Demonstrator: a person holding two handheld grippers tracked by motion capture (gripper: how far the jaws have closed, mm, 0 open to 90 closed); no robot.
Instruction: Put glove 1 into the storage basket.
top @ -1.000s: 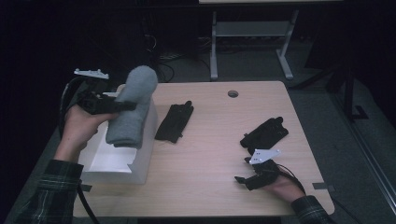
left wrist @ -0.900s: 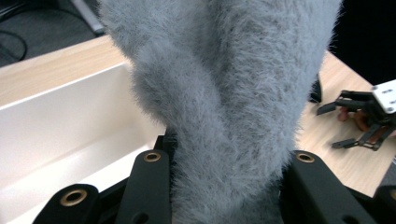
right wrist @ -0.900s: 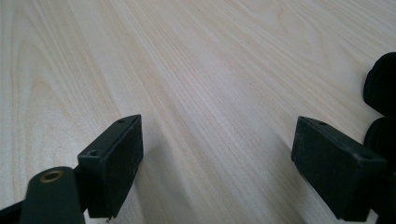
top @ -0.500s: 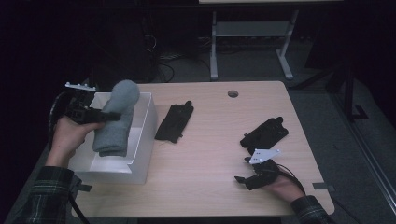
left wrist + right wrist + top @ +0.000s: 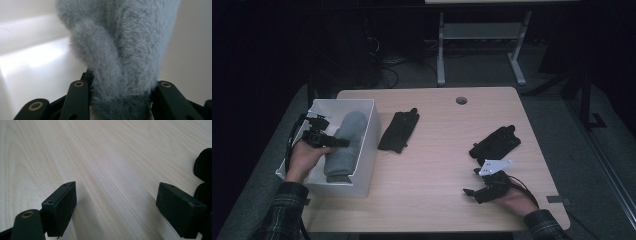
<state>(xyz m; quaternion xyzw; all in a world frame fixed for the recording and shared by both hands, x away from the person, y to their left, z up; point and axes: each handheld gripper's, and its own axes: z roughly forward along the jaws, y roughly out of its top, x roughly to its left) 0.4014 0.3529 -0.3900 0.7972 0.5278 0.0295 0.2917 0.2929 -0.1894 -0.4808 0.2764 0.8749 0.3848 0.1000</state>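
Observation:
A grey fuzzy rolled cloth lies lengthwise inside a white open box at the table's left side. My left gripper reaches into the box from the left and is shut on the roll. In the left gripper view the grey fuzzy cloth bulges between the two jaws of my left gripper, with the box's white wall behind it. My right gripper rests on the table near the front right, open. The right gripper view shows my right gripper with bare wood between its jaws.
A black folded cloth lies at the table's middle, just right of the box. Another black bundle sits behind my right gripper, and its edge is close to the right jaw. A round hole is in the far tabletop.
My left gripper has brought the grey roll down from above the box's rim into the box, where it now lies flat. The right gripper has stayed still.

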